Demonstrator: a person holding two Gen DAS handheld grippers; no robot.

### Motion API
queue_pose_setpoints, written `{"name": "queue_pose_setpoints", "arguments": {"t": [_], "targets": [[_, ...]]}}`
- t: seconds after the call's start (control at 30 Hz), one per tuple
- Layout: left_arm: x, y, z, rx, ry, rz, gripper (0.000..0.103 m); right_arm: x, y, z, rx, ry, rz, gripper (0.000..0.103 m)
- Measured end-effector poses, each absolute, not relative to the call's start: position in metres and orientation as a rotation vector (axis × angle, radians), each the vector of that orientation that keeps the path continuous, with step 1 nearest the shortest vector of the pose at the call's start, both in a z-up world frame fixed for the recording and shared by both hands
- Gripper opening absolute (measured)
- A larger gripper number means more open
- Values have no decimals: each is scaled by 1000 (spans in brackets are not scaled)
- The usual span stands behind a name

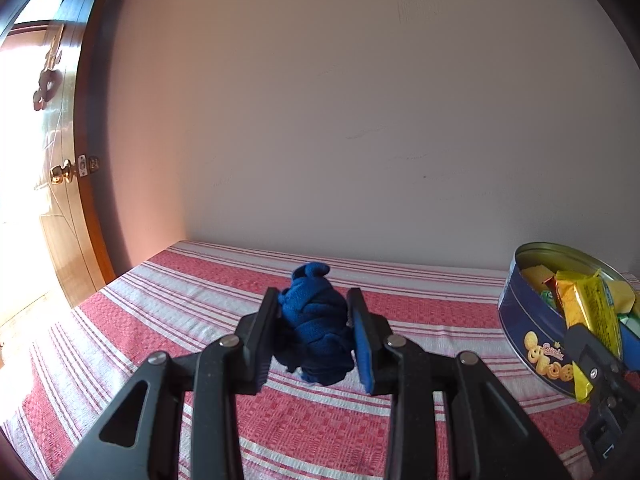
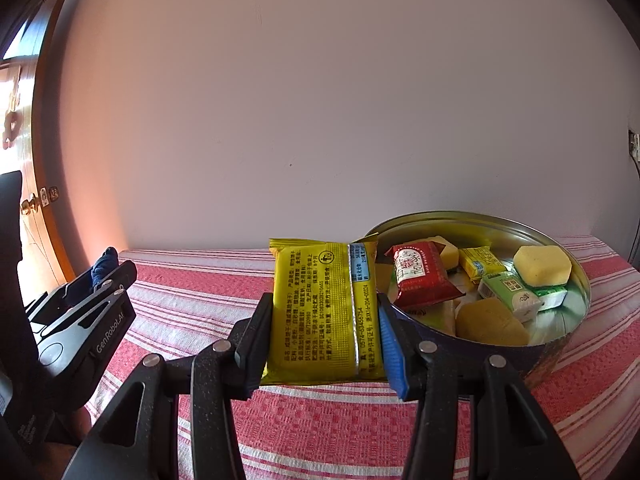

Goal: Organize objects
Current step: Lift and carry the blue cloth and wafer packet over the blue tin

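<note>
- The left gripper [image 1: 314, 330] is raised above the striped tablecloth [image 1: 200, 304], its two fingers pressed against either side of a bundled blue cloth [image 1: 316, 328].
- The right gripper [image 2: 324, 340] is also lifted clear of the tablecloth, just left of the round tin [image 2: 560, 344], with its jaws clamped on the edges of a yellow snack packet [image 2: 324, 312] held upright.
- Seen from the right wrist view, the left gripper sits well left of the tin, angled up and away.
</note>
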State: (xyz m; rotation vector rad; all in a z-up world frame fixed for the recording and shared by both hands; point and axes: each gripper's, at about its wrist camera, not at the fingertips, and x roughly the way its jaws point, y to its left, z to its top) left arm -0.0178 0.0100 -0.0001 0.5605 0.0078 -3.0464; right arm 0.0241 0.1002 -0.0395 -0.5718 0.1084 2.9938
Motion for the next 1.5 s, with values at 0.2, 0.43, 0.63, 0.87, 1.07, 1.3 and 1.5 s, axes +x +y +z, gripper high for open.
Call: {"name": "queue_pose_setpoints", "arguments": {"t": [0.2, 0.43, 0.63, 0.87, 1.07, 1.3, 1.5], "targets": [[-4, 32, 1, 550, -33, -3093, 33, 42, 123, -38, -532, 64, 2970, 51], [4, 56, 2, 561, -49, -3128, 33, 53, 153, -38, -499, 41, 2950, 51], [11, 80, 1, 568, -75, -3166, 33, 64, 177, -36, -483, 30, 2922, 51], [18, 110, 1, 568, -85, -3219, 33, 77, 208, -32, -424, -16, 2862, 51], [25, 139, 1, 565, -112, -3269, 33, 80, 234, -31, -418, 4, 2821, 51], [22, 168, 3, 563, -126, -3317, 33, 77, 252, -29, -418, 6, 2799, 51], [14, 192, 3, 582, -130, -3353, 33, 61, 266, -30, -424, 11, 2770, 51]]}}
